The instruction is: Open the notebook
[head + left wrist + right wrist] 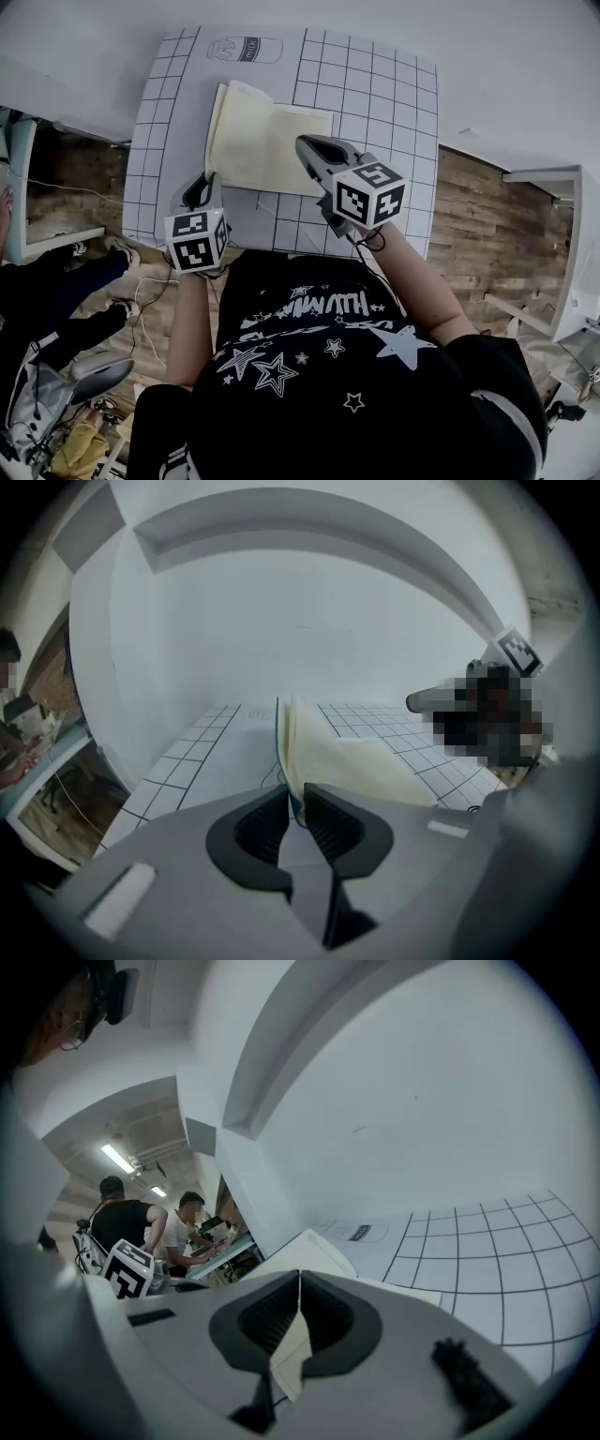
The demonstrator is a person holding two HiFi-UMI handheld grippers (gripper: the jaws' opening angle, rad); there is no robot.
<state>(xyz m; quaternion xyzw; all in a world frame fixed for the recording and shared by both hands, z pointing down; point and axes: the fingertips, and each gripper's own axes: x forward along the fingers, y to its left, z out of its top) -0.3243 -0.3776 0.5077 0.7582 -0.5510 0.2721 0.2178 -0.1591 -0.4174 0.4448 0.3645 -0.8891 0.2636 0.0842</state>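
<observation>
The notebook (267,141) lies open on the gridded table (375,103), cream pages up. In the left gripper view some leaves of the notebook (323,757) stand upright near the spine. My left gripper (206,180) hovers just off the notebook's near left corner. Its jaws (298,803) stand a narrow slit apart with nothing pressed between them. My right gripper (314,150) sits over the near right corner of the page. Its jaws (300,1283) meet in a line and hold nothing, with the notebook (323,1252) just beyond them.
A printed bottle outline (246,49) marks the table's far end. A person's legs (56,291) and a bag are on the wooden floor to the left. Two people (178,1227) sit at a desk in the background. The near table edge lies under my grippers.
</observation>
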